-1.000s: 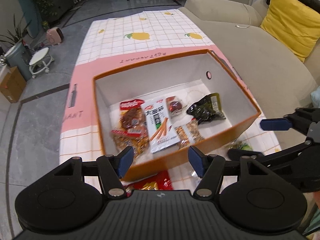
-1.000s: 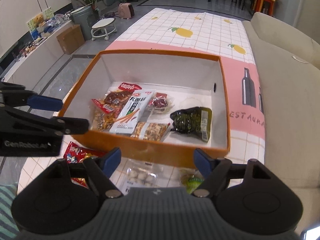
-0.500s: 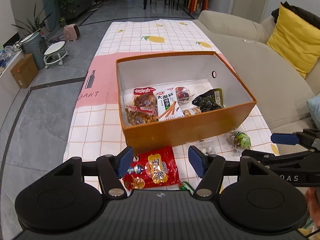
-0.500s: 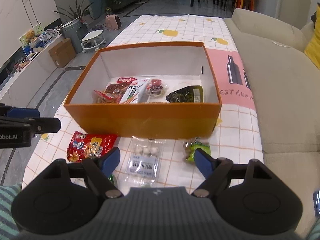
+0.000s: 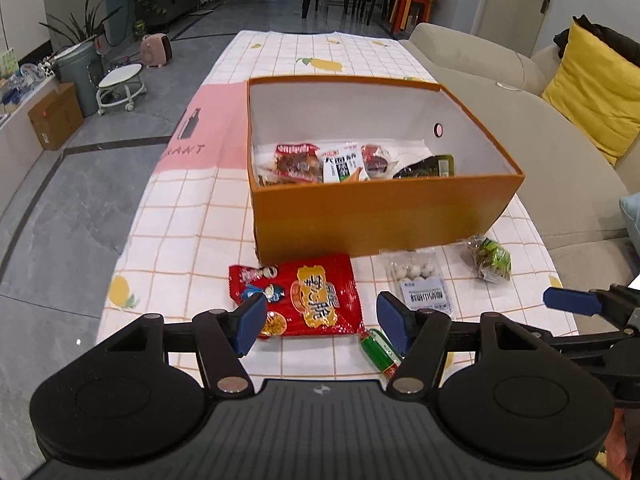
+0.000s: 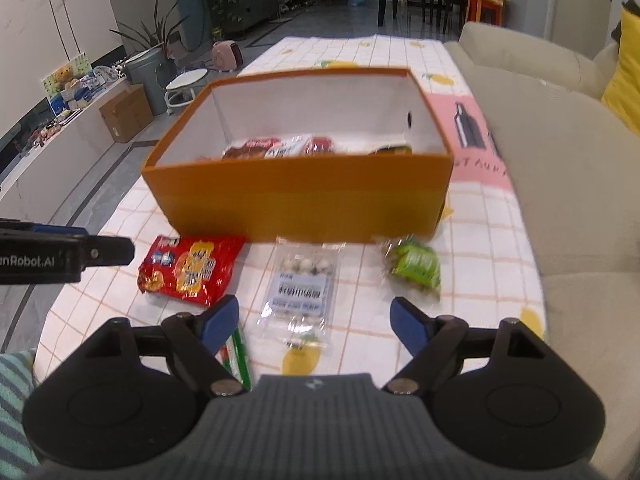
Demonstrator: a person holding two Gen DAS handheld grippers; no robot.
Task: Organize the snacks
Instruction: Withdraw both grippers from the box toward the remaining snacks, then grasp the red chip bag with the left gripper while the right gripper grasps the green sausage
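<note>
Pickup of the 4 loose snacks lying on the tabletop in front of the orange box [image 5: 384, 216] seems in hand: left tongs [image 5: 322, 322], wide and empty, over the red packet [image 5: 304, 294]; right tongs [image 6: 314, 322], likewise, over the clear packet [image 6: 302, 284], each needing lowering and closing.

Box [image 5: 380, 212] orange outside, white inside; counter cloth [image 5: 192, 216] white w/ thin orange grid, yellow lemon prints, plus a pink band w/ dark bottle print. Snack packs in front of box: red bag [image 5: 298, 296] w/ yellow patch & cartoon figures, clear pack [image 6: 302, 284] w/ white balls & white-blue label, green-brown pack [image 6: 414, 266], green stick pack [image 5: 380, 352] w/ red end. Both tools black w/ blue pads — left tool [image 5: 322, 322], right tool [image 6: 314, 320]; sofa [image 5: 552, 152] beige, cushion [image 5: 596, 88] yellow.
</note>
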